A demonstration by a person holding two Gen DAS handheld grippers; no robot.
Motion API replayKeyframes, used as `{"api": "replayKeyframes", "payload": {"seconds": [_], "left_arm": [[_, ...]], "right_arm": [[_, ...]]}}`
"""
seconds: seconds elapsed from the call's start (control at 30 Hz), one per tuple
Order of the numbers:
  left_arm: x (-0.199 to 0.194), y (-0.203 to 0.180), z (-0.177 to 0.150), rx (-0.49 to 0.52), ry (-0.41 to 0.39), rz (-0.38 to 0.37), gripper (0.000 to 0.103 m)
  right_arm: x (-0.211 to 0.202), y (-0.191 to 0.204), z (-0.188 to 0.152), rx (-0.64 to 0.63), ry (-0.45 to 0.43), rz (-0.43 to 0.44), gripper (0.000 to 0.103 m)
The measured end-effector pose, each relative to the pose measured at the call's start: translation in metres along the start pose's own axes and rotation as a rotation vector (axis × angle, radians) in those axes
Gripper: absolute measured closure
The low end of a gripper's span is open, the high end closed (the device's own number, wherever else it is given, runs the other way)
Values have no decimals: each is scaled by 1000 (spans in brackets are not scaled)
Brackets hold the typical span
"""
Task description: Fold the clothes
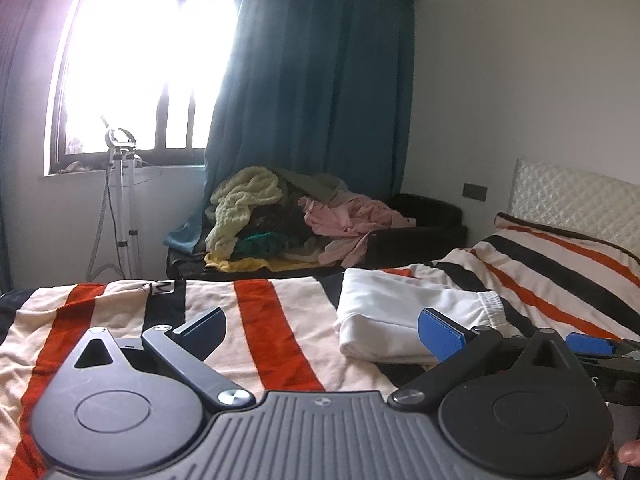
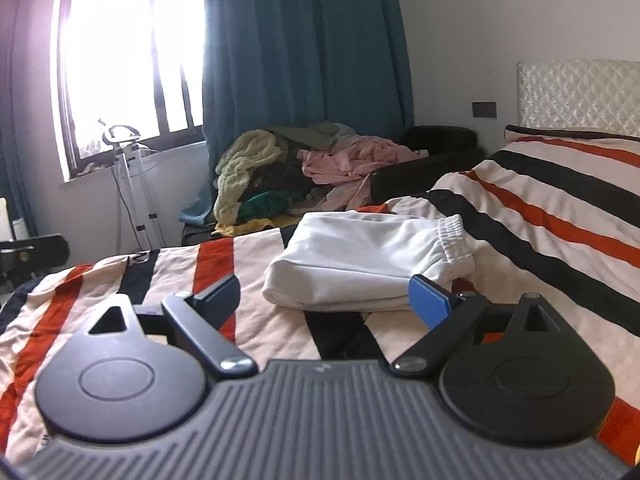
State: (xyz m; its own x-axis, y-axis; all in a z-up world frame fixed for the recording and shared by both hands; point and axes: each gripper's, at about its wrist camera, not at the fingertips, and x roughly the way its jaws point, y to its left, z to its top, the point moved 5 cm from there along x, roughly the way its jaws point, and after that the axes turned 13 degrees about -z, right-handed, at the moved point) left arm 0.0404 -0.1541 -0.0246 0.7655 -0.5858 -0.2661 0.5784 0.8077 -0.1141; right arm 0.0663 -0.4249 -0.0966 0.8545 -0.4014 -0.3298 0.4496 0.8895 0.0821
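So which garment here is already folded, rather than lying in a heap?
The white sweatpants on the striped bedspread, folded flat just ahead of both open grippers. The pink and pale green clothes behind lie heaped on the dark couch.

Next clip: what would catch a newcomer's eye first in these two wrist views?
The folded white garment lies alone on the striped blanket covering the bed, just ahead of the open right gripper. Behind the bed, a messy pile of clothes sits heaped on a dark sofa below the teal curtain. A glaring window washes out the upper left.
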Motion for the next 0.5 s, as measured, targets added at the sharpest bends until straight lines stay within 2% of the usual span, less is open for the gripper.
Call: {"api": "replayKeyframes", "payload": {"seconds": [0.5], "left_arm": [[11,-10,-11,26,30,3,0]], "right_arm": [[4,4,-2,-26,9,-60,11]]}}
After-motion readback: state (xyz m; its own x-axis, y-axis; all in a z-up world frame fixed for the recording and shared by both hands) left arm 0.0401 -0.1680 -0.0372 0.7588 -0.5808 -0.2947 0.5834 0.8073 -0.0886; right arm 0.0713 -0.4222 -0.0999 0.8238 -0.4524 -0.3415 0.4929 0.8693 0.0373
